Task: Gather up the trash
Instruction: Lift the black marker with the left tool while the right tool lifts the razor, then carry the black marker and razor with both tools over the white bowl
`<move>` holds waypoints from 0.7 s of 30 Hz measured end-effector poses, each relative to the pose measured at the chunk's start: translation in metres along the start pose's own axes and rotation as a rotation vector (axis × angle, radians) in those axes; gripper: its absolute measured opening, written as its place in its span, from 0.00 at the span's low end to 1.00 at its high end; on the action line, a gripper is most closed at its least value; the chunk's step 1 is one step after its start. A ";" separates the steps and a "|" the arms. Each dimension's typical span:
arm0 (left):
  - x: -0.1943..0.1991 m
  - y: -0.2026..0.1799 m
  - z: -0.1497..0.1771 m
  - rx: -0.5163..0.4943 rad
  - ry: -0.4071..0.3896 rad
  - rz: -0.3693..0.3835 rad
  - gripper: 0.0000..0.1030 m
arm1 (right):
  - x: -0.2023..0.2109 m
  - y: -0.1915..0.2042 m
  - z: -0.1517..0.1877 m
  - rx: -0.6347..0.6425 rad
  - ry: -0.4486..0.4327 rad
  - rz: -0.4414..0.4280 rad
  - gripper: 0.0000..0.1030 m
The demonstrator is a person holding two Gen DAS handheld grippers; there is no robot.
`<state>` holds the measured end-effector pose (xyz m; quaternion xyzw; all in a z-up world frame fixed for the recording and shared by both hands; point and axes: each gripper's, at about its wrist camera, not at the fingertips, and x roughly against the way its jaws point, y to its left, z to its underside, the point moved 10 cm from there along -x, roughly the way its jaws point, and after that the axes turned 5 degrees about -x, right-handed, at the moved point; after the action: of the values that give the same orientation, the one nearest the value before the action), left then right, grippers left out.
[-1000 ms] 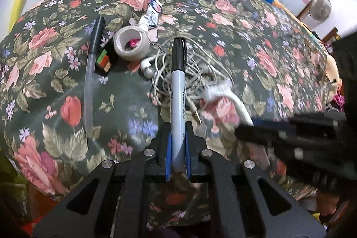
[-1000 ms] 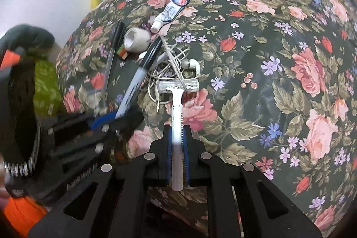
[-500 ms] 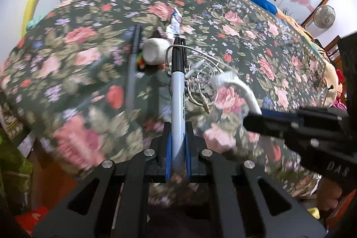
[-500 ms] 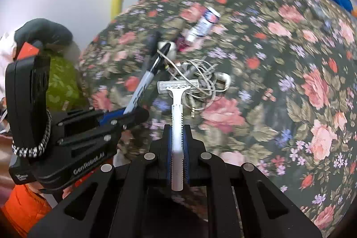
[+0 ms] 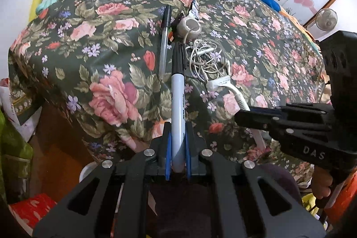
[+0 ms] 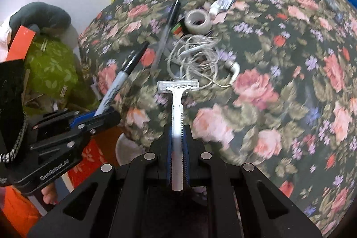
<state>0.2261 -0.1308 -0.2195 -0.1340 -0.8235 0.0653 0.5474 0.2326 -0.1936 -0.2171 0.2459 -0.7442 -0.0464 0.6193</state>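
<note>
2 handheld grippers hover over the near edge of a bed covered in a dark floral bedspread (image 5: pixel 116 90). The left gripper (image 5: pixel 177 144) is clamped on a grey marker (image 5: pixel 177 90) with a black cap. The right gripper (image 6: pixel 177 139) is clamped on a white disposable razor (image 6: pixel 177 95). A tangle of white earphones (image 6: pixel 196 59) lies on the bedspread. Just beyond the earphones sit a roll of tape (image 6: pixel 197 21), a clear pen (image 6: pixel 166 35) and a small toothpaste tube (image 6: pixel 225 1).
</note>
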 end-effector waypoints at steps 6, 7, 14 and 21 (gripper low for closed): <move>0.015 0.004 0.014 -0.011 -0.023 -0.019 0.09 | 0.016 0.025 0.000 0.052 -0.040 0.007 0.08; 0.020 0.007 0.016 -0.005 -0.031 -0.023 0.09 | 0.019 0.030 -0.002 0.061 -0.052 0.010 0.08; 0.063 0.034 0.032 0.051 -0.110 -0.061 0.09 | 0.036 0.073 -0.007 0.117 -0.125 0.017 0.08; 0.098 0.072 0.055 0.124 -0.162 -0.112 0.09 | 0.031 0.125 -0.002 0.172 -0.140 -0.015 0.08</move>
<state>0.1509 -0.0311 -0.1728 -0.0480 -0.8656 0.0960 0.4892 0.1925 -0.0967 -0.1416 0.2998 -0.7851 -0.0041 0.5420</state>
